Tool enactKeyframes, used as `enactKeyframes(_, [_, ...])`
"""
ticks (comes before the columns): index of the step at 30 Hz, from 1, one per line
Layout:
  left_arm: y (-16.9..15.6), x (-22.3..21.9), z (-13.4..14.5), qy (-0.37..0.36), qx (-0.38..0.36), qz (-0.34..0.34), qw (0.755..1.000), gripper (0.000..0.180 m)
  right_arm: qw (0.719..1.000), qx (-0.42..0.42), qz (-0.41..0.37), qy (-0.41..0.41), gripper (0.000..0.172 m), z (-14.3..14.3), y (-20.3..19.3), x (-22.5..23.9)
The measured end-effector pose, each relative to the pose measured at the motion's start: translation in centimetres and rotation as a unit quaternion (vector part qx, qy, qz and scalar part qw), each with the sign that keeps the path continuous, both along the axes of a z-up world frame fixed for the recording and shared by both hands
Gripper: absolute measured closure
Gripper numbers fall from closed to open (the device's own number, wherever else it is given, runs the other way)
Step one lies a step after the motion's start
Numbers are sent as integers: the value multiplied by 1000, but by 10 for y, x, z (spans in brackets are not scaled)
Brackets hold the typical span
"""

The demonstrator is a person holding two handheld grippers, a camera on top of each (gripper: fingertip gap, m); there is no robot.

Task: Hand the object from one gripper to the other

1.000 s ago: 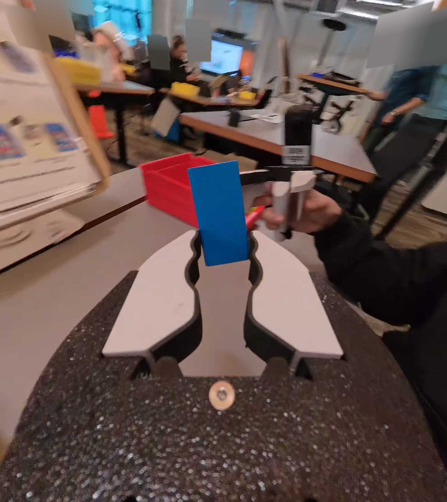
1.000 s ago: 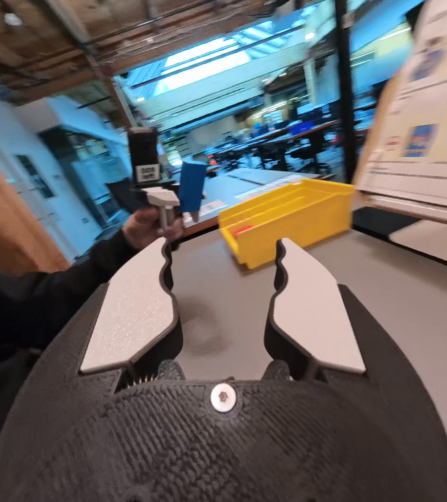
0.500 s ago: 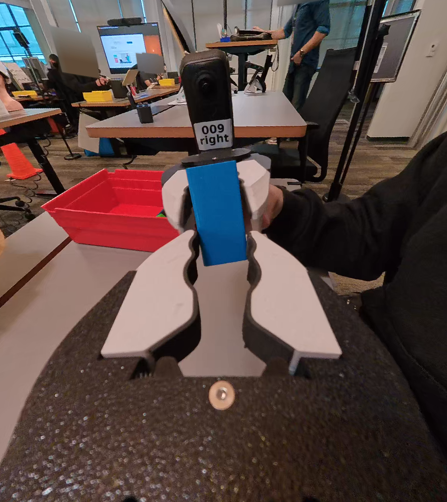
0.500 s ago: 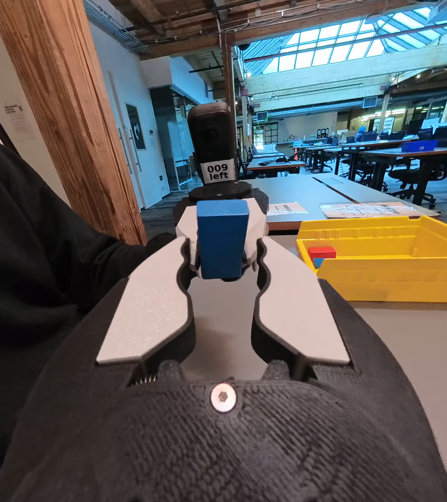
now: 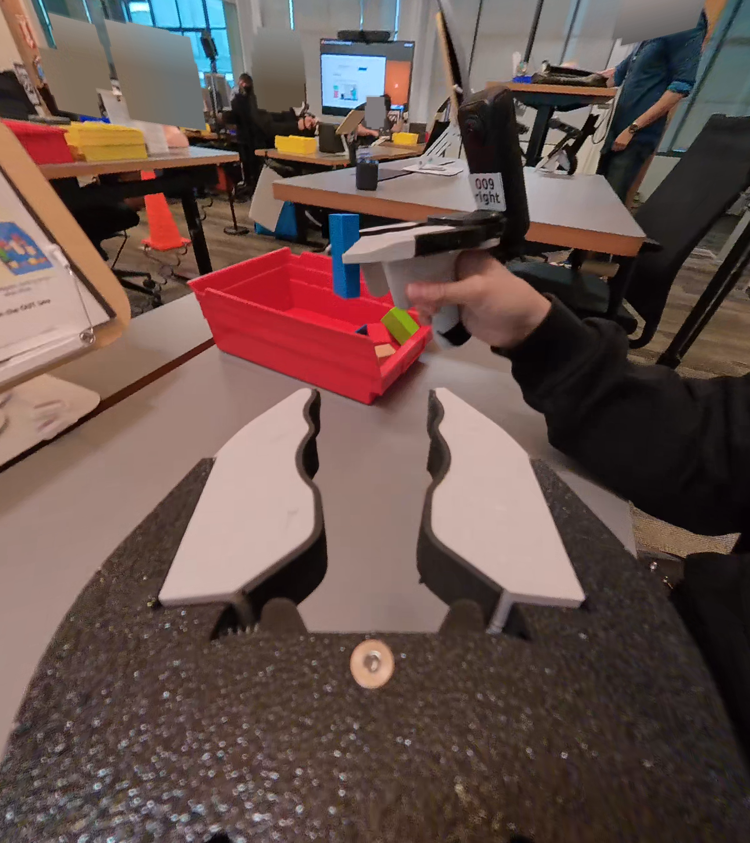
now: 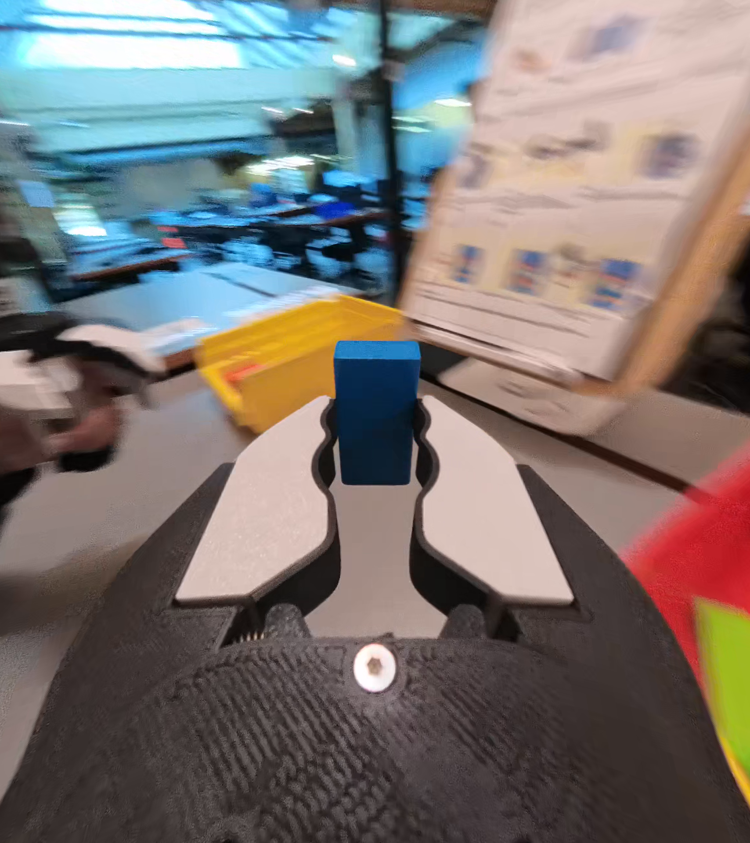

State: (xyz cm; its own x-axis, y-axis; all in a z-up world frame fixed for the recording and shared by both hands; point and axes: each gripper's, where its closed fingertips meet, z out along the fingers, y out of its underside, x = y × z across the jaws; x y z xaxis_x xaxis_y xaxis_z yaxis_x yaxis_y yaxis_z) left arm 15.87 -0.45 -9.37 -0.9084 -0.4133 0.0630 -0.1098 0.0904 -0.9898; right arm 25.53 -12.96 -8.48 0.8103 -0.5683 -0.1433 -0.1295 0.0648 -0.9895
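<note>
**Blue block sits in the right tool; left tool stands spread and bare**

Left wrist view: the left tool [image 5: 373, 410] has its two pale, wavy-edged fingers [image 5: 263, 492] spread apart, with only the grey surface [image 5: 90, 479] showing between them. Nothing is in its grasp. Ahead, a hand [image 5: 478, 305] in a dark sleeve holds the right tool [image 5: 341, 255] level over a red bin [image 5: 282, 328], and a blue block [image 5: 344, 255] stands upright at its tip, above the bin's open inside. The bin is glossy moulded plastic with stepped walls; in its near corner lie a lime-green block [image 5: 399, 325], a red piece and a tan one. The tool's body is black with a coarse, speckled grain.

Right wrist view: the right tool [image 6: 375, 438] pinches the blue block [image 6: 375, 410], and its dark padded inner edges press both long sides. The block is a matt, square-cornered slab, probably painted wood, standing on end with its flat top clear of the fingertips. Behind it is a yellow bin [image 6: 282, 365], blurred, and a propped instruction board [image 6: 569, 205]. The left tool [image 6: 104, 346] is a smear at the left edge, well apart.

By my reading the transfer itself is complete, and the block belongs to the right side alone. What remains seems to be setting it down, likely into the red bin: that calls for lowering it inside the walls before the fingers part, since a smooth hard block dropped on end would topple.
</note>
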Motion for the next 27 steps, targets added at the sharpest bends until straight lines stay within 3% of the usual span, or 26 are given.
enactKeyframes(5, [8,4,-14,29,-6,8,1000,139,965,-78,-237,79,139,-53,-133,56])
enactKeyframes(9, [13,9,-15,42,-21,8,999,141,934,-147,-306,110,139,-83,-177,75])
enactKeyframes(12, [15,11,-14,55,-36,4,998,141,912,-210,-323,139,139,-105,-190,91])
enactKeyframes(22, [39,7,-30,74,-10,21,997,140,883,-288,-315,196,139,-143,-188,132])
enactKeyframes(23, [44,8,-29,70,-6,28,997,140,883,-287,-316,194,136,-144,-187,132])
enactKeyframes(25, [60,11,-27,66,0,54,996,140,879,-287,-333,186,113,-140,-189,131])
enactKeyframes(27, [82,17,-24,65,7,91,994,139,882,-283,-337,167,105,-132,-186,125])
